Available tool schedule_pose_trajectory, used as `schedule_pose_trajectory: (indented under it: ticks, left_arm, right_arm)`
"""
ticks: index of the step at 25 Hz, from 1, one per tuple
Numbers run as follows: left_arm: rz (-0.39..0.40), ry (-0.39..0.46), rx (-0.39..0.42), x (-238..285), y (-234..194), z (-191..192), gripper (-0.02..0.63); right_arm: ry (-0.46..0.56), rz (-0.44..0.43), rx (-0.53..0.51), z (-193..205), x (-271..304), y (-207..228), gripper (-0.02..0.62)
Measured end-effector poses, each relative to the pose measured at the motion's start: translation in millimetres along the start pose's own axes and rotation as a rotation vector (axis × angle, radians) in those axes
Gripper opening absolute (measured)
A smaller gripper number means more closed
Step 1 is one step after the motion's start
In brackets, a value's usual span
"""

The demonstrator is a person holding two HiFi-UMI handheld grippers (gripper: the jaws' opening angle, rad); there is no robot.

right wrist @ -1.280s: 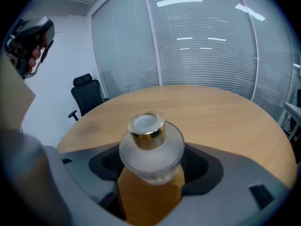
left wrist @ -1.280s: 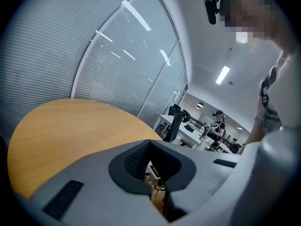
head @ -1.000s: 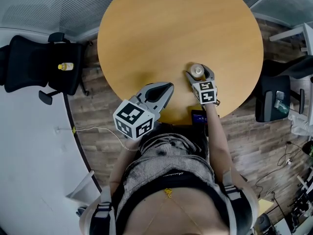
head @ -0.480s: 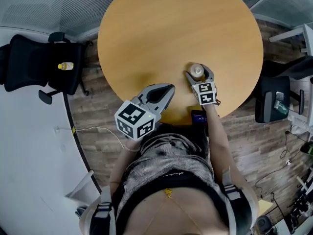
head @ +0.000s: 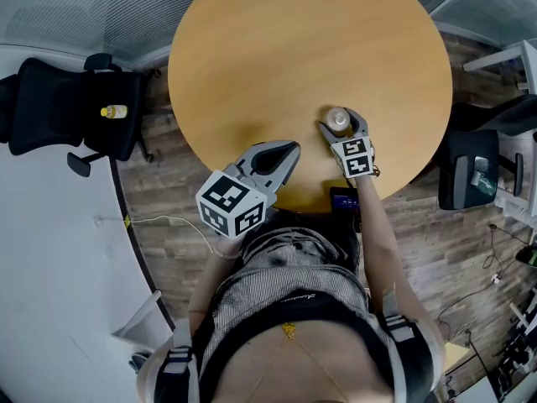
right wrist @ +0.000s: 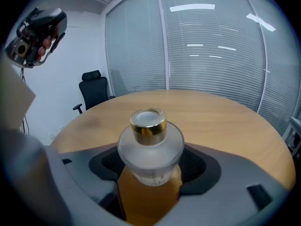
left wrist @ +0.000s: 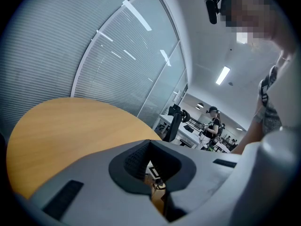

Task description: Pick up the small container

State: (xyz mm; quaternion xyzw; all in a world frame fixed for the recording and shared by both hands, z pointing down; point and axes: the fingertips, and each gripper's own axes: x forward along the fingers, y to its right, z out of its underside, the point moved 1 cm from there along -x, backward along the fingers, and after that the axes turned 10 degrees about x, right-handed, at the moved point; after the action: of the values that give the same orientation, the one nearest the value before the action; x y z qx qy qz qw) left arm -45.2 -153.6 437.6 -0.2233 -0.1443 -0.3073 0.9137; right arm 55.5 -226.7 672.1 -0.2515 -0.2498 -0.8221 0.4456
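small container (right wrist: pixel 149 147): frosted jar with gold cap (right wrist: pixel 148 123); it is seen upright on the round wooden table (head: pixel 294 49), near the edge closest to the person, between the right jaws
right gripper (head: pixel 340 121): held low at the table; jaws are set one on each side of the jar body, and the ribbed pads (right wrist: pixel 194 160) appear pressed to its sides, with no gap seen in the right gripper view
left gripper (head: pixel 273 154): held off to the left, at the near table edge and well apart from the jar; jaws are brought together with nothing between them, only a small hole left at the pads
contact with table: the jar base looks seated on the wood; lift-off cannot be confirmed from any view
step in hand: judged as grasp made, lift not yet started
progress: approach and closure look done; only the raise is left
next move: a straight upward pull by the right gripper is called for, with pinch pressure kept and the jar held upright
risk: smooth rounded frosted wall is gripped below its widest part, so a slip or tilt is judged possible if the squeeze is eased
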Motion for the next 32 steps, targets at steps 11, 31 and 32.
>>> schedule_pose_trajectory:
  ticks: [11,31,32]
  left_arm:
    - [0.005,0.003,-0.023,1.6,5.9,3.5,0.002]
    - [-0.021,0.017,-0.036,-4.3,10.9,4.1,0.002]
    - [-0.023,0.018,-0.035,-4.9,10.7,3.6,0.002]
  right_arm:
    - [0.008,-0.021,-0.010,-1.4,0.7,-3.1,0.337]
    - [0.007,-0.085,-0.056,0.7,-0.4,-1.2,0.337]
    - [0.004,-0.086,-0.062,1.8,0.3,-1.1,0.337]
